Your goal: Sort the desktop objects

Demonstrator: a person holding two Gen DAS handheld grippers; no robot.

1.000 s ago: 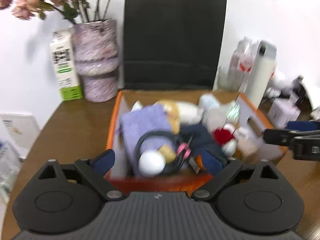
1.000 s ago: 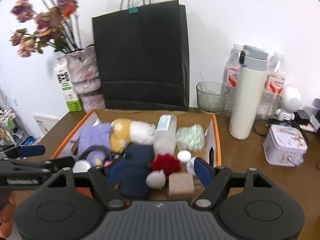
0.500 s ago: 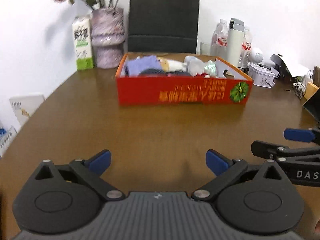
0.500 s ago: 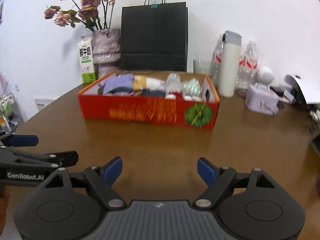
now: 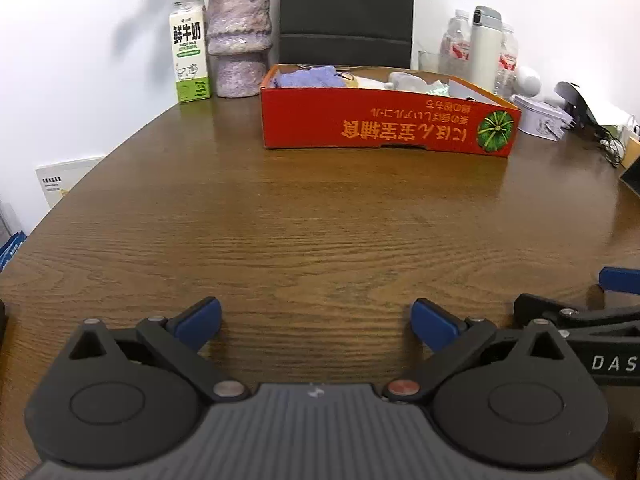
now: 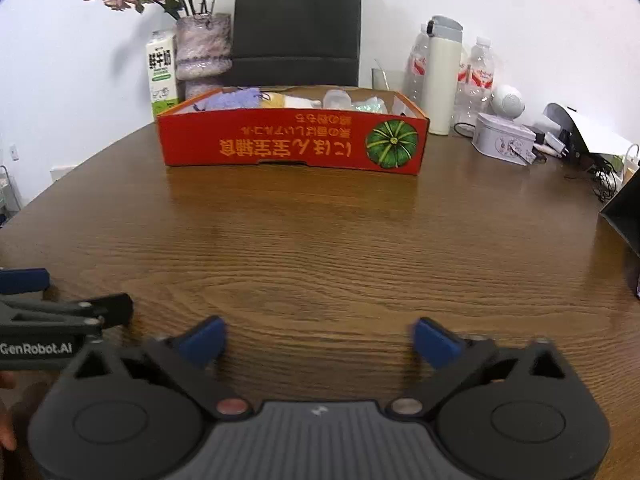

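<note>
A red cardboard box (image 5: 384,128) with a pumpkin picture stands at the far side of the brown wooden table (image 5: 312,220); it also shows in the right wrist view (image 6: 292,146). It holds several small things, among them a purple cloth (image 5: 310,79) and pale soft items. My left gripper (image 5: 316,320) is open and empty, low over the table's near part. My right gripper (image 6: 318,340) is open and empty, just to its right.
Behind the box stand a milk carton (image 5: 189,52), a mottled vase (image 5: 239,40) with flowers and a black paper bag (image 6: 296,24). At the right are a white flask (image 6: 442,80), water bottles, a small tin (image 6: 504,138), cables and papers.
Both grippers have pulled back from above the box to low over the near part of the table. The box now stands far ahead. Both stay open and empty.
</note>
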